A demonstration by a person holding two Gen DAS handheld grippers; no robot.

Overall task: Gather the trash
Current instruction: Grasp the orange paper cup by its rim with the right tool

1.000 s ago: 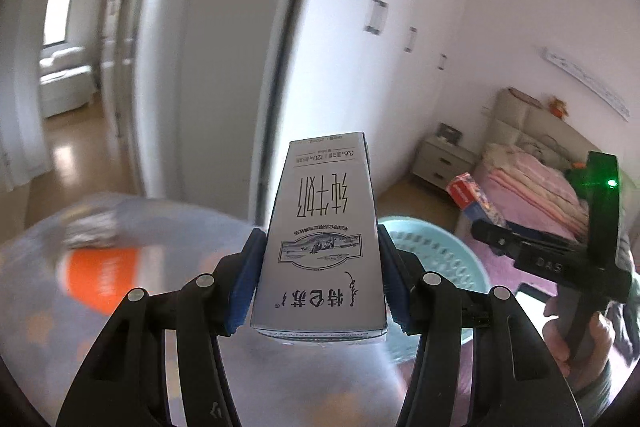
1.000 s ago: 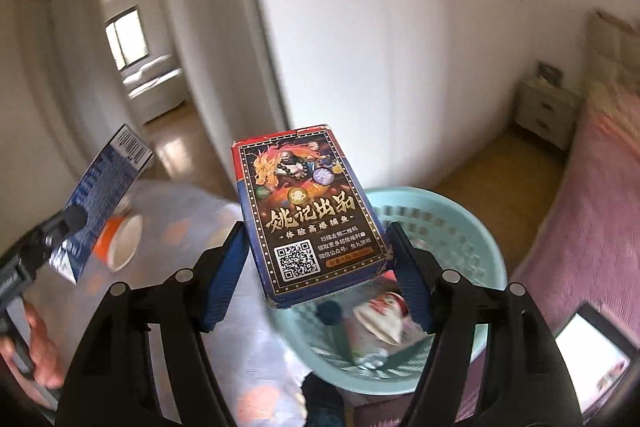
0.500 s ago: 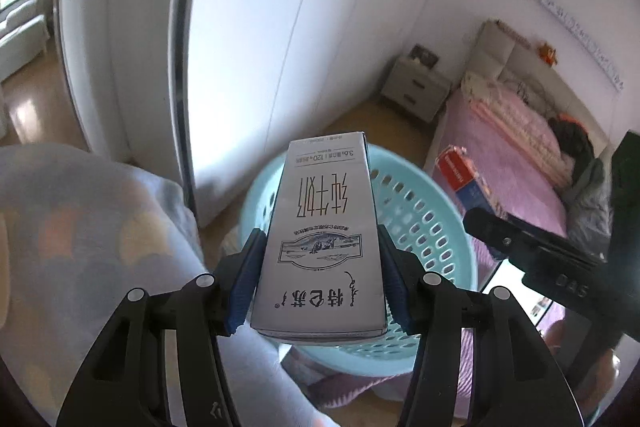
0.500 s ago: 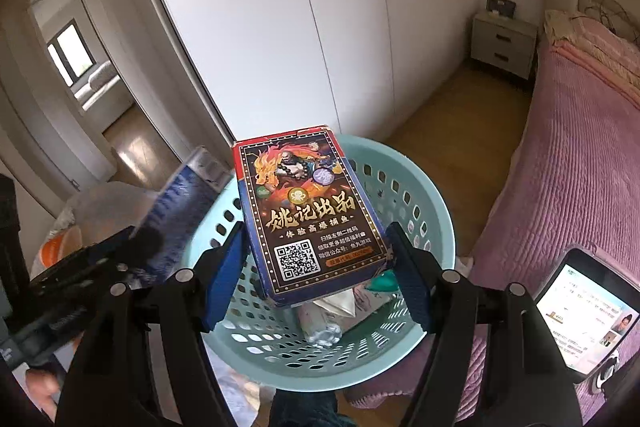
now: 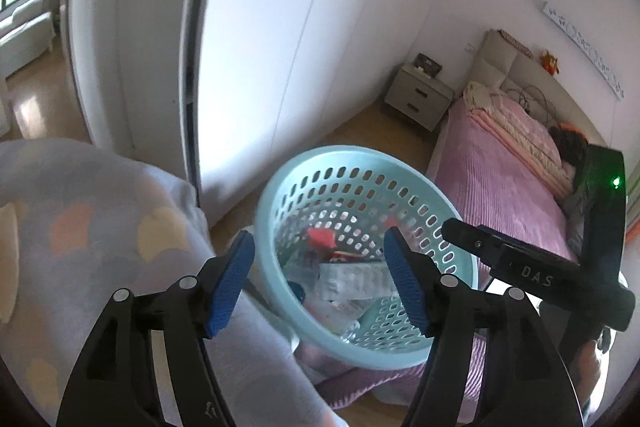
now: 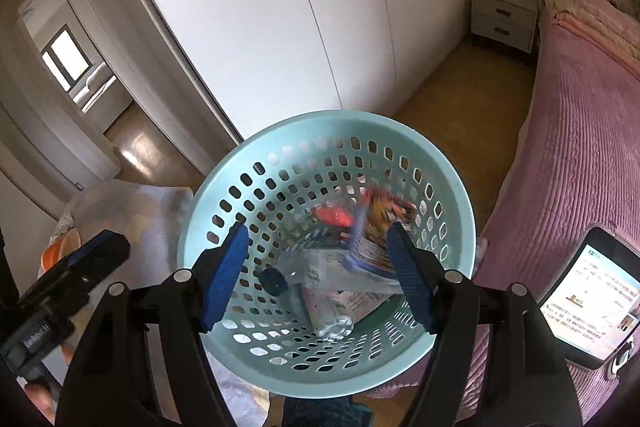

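Both grippers hung over the one teal basket (image 6: 224, 203), left gripper (image 5: 320, 279) and right gripper (image 6: 316, 275) alike with jaws spread wide, nothing held. Trash lay in the basket's bottom: one card box (image 6: 380, 231), blurred, toward the right wall; one milk carton (image 5: 352, 279) flat; one clear bottle (image 6: 324, 307); a red scrap (image 6: 334, 215), perhaps a wrapper. All judged light; cartons stiff, best pinched across flat faces; bottle slick and crushable, better taken at the neck.
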